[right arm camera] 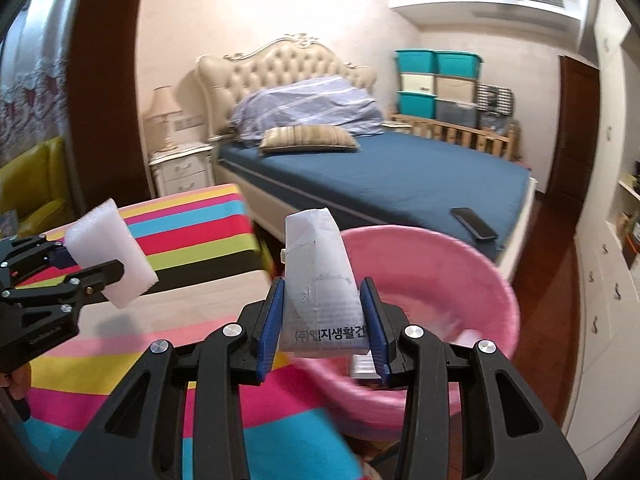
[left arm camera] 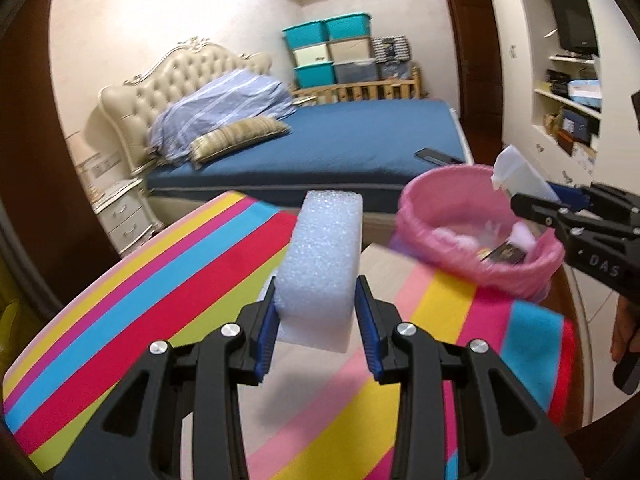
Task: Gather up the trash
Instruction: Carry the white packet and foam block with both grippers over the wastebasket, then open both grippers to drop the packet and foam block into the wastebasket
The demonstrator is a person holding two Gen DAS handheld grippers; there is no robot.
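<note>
A white, bubbly-textured foam block [left arm camera: 320, 264] is standing on end above the striped tablecloth, its lower part pinched between blue pads. A crumpled white paper packet with black Korean print [right arm camera: 320, 280] is sticking upright, likewise clamped at its base, hovering at the near rim of a round bin lined with a pink plastic bag [right arm camera: 472, 256]. Inside the bin, pale scraps and a dark, blurred carton [left arm camera: 502, 255] are lying.

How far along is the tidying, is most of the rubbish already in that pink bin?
Some scraps already lie inside the pink-lined round bin. In hand: the left tongs grip a white foam block, and the right tongs grip a white printed paper packet. Left: dropping both in. No other trash shows on the striped tablecloth.
</note>
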